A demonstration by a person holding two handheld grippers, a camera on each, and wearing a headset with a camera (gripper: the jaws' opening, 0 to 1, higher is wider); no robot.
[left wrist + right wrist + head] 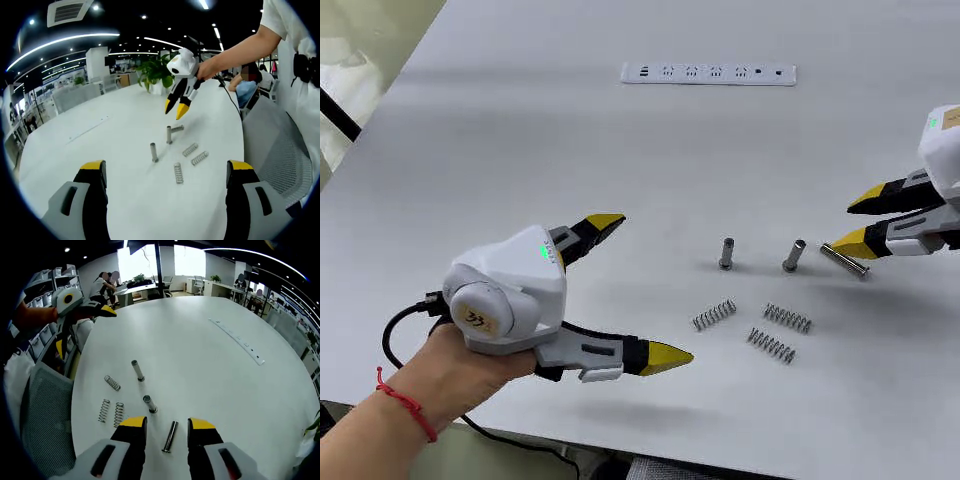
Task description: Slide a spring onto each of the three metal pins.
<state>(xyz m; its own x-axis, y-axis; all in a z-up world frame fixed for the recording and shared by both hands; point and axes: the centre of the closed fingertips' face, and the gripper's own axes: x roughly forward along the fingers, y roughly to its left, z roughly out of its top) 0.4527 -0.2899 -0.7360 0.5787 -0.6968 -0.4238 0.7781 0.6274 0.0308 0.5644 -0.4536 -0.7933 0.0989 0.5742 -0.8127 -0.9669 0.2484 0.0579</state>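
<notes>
Two metal pins stand upright on the white table [570,130], one on the left [726,252] and one to its right [794,255]. A third pin [844,261] lies flat. Three loose springs [714,315] [787,318] [771,345] lie just in front of the pins. My right gripper [850,222] is open and low over the table. In the right gripper view, the flat pin [170,436] lies between the jaws of that gripper [167,424], unclamped. My left gripper [640,290] is wide open with nothing in it, hanging well to the left of the springs [178,173].
A white power strip [708,73] lies at the far side of the table. The table's near edge runs just below my left hand. A grey mesh chair [45,410] stands beside the table. Office desks and people are in the background.
</notes>
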